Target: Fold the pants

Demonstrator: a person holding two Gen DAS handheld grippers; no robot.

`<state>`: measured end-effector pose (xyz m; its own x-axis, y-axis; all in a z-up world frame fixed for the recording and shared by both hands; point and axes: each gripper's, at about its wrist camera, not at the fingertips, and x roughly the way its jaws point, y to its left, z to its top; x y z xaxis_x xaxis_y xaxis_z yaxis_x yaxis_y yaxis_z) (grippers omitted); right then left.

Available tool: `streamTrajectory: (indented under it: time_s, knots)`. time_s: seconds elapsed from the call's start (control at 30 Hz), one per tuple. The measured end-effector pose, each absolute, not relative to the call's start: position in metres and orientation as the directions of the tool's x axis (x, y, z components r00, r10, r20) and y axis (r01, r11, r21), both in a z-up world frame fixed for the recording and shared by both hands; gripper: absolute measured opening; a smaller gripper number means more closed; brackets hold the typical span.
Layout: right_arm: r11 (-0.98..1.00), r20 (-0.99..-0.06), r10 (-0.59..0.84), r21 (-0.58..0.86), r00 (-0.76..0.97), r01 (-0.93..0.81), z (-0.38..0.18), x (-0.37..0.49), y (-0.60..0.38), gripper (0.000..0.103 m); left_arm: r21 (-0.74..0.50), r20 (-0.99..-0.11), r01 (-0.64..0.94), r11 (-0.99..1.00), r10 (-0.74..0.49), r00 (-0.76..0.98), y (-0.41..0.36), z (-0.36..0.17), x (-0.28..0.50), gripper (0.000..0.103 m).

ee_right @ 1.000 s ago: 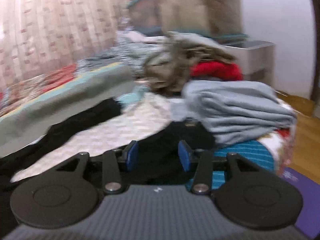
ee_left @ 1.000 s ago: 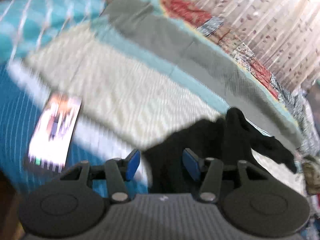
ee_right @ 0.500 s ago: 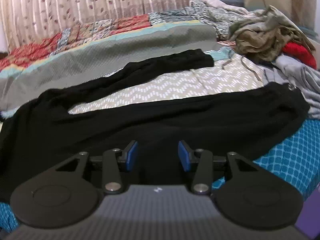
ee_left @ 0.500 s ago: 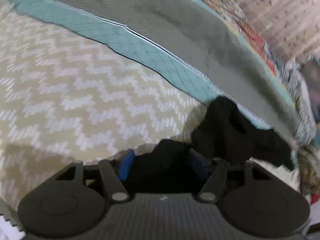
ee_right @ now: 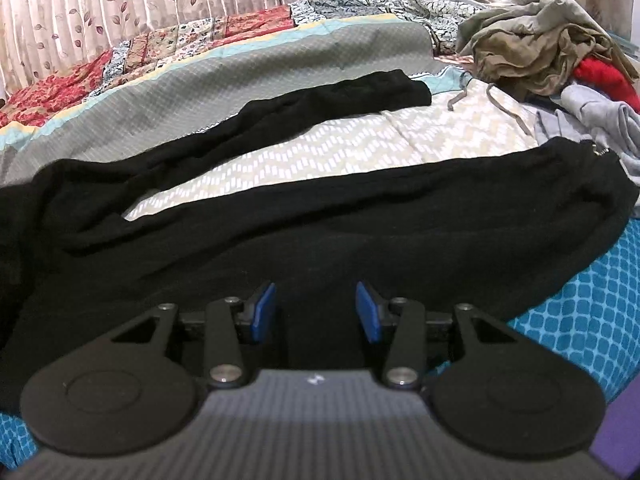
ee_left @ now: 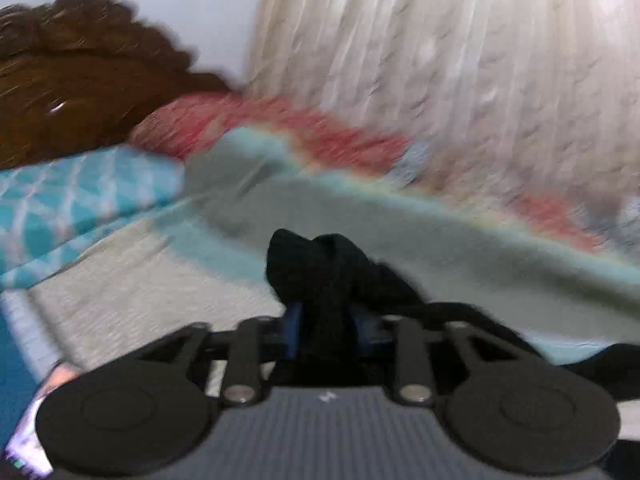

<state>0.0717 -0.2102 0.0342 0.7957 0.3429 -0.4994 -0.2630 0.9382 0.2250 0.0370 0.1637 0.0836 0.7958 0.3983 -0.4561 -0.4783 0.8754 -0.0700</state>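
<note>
Black pants (ee_right: 320, 216) being pinched in the left gripper (ee_left: 326, 330), right gripper (ee_right: 316, 312) being held wide over their near edge, legs being spread across the bedspread (ee_right: 352, 140).

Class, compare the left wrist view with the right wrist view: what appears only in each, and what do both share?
Left wrist only: a brown wooden headboard, and the left gripper shut on a bunch of the black pants.
Right wrist only: both pant legs spread out, a heap of clothes, and the open right gripper.
Shared: black pants, grey quilt, pleated curtain.
</note>
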Motion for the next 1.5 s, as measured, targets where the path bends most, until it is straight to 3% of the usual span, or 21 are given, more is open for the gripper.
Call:
streamTrajectory:
  time_s: [0.07,0.13,0.23,0.63,0.77,0.87,0.9,0.93,1.1,1.27,1.4,1.43,1.5]
  knots:
    - [0.935,-0.52,0.351,0.239,0.779,-0.262,0.031,0.076,-0.208,0.048,0.012,-0.64,-0.489,0.872,0.382,0.666,0.182,0.058,0.066,0.039]
    - [0.931,-0.525,0.361,0.253,0.771,-0.264,0.029,0.075,-0.205,0.048,-0.08,-0.72,-0.52,0.85,0.312,0.621,0.202,0.046,0.069,0.039]
    - [0.925,-0.508,0.377,0.241,0.775,-0.292,0.033,0.066,-0.202,0.048,-0.155,-0.682,-0.553,0.819,0.316,0.659,0.211,0.05,0.055,0.054]
    - [0.93,-0.507,0.364,0.246,0.781,-0.274,0.038,0.076,-0.211,0.048,-0.149,-0.647,-0.468,0.871,0.272,0.712,0.216,0.081,0.011,0.055]
    - [0.924,-0.474,0.374,0.264,0.797,-0.276,0.055,0.094,-0.225,0.047,-0.036,-0.592,-0.339,0.94,0.253,0.765,0.201,0.113,0.042,0.056]
    - [0.912,-0.45,0.377,0.332,0.81,-0.24,0.073,0.124,-0.246,0.047,0.099,-0.552,-0.211,0.972,0.23,0.802,0.178,0.124,0.084,0.065]
    - [0.909,-0.441,0.37,0.354,0.817,-0.22,0.079,0.137,-0.254,0.047,0.139,-0.546,-0.178,0.974,0.225,0.807,0.171,0.123,0.1,0.072]
    - [0.906,-0.431,0.36,0.372,0.827,-0.201,0.086,0.152,-0.262,0.047,0.172,-0.549,-0.147,0.974,0.219,0.807,0.164,0.119,0.119,0.079]
    - [0.871,-0.43,0.359,0.472,0.829,-0.133,0.099,0.246,-0.288,0.048,0.245,-0.658,-0.04,0.969,0.196,0.727,0.146,0.069,0.211,0.079]
    - [0.745,-0.44,0.403,0.667,0.803,-0.008,0.08,0.326,-0.306,0.049,0.2,-0.739,-0.078,0.977,0.202,0.643,0.148,0.024,0.255,0.073]
    - [0.724,-0.485,0.414,0.688,0.77,0.045,0.065,0.37,-0.291,0.05,0.208,-0.746,-0.095,0.973,0.221,0.629,0.147,0.008,0.26,0.074]
    - [0.74,-0.514,0.401,0.67,0.758,0.063,0.061,0.376,-0.284,0.049,0.21,-0.742,-0.098,0.973,0.224,0.632,0.147,0.009,0.26,0.074]
    - [0.78,-0.537,0.347,0.621,0.769,0.082,0.063,0.379,-0.276,0.017,0.205,-0.743,-0.103,0.973,0.223,0.631,0.149,0.009,0.26,0.075]
